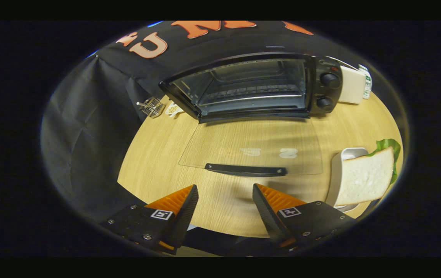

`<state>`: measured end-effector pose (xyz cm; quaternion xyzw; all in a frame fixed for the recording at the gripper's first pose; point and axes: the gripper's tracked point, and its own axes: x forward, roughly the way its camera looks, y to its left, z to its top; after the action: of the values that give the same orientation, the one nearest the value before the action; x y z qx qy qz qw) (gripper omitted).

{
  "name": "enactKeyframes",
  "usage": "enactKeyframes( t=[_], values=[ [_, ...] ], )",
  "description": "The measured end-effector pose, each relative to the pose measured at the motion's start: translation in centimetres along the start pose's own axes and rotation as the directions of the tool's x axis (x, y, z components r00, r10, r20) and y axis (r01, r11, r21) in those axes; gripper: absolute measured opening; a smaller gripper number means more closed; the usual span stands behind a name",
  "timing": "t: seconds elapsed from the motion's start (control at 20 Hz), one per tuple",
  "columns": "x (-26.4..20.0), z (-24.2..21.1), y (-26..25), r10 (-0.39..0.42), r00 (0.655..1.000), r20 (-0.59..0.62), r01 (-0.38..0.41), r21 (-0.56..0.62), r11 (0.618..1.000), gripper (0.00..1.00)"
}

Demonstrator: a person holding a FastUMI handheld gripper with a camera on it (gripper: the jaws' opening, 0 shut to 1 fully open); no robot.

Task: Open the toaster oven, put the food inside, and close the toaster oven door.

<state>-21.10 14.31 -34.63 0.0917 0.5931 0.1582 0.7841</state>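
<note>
Wooden table (158, 162) under black-draped walls, toaster oven (251, 87) door down (claw (225, 191) released, empty).

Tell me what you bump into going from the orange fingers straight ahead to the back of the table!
Open gripper with nothing between its fingers → black door handle → glass door lying flat and open → toaster oven with its rack inside → black cloth wall.
</note>
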Motion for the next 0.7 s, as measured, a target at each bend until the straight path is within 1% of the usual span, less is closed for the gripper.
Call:
enactKeyframes(
  t=[0.05, 0.1, 0.3, 0.55, 0.7],
  values=[
    [-1.1, 0.7, -0.8, -0.007, 1.000, 0.025, 0.007, 0.002, 1.000, 0.85],
    [-2.3, 1.4, -1.8, -0.019, 0.998, 0.054, 0.018, 0.004, 1.000, 0.87],
    [-6.5, 3.8, -7.2, -0.103, 0.984, 0.148, 0.100, 0.022, 0.995, 0.97],
    [-10.5, 4.7, -14.5, -0.229, 0.955, 0.190, 0.226, 0.034, 0.973, 0.98],
    [-11.9, 4.3, -18.2, -0.288, 0.936, 0.201, 0.277, 0.084, 0.957, 0.96]
  ],
)
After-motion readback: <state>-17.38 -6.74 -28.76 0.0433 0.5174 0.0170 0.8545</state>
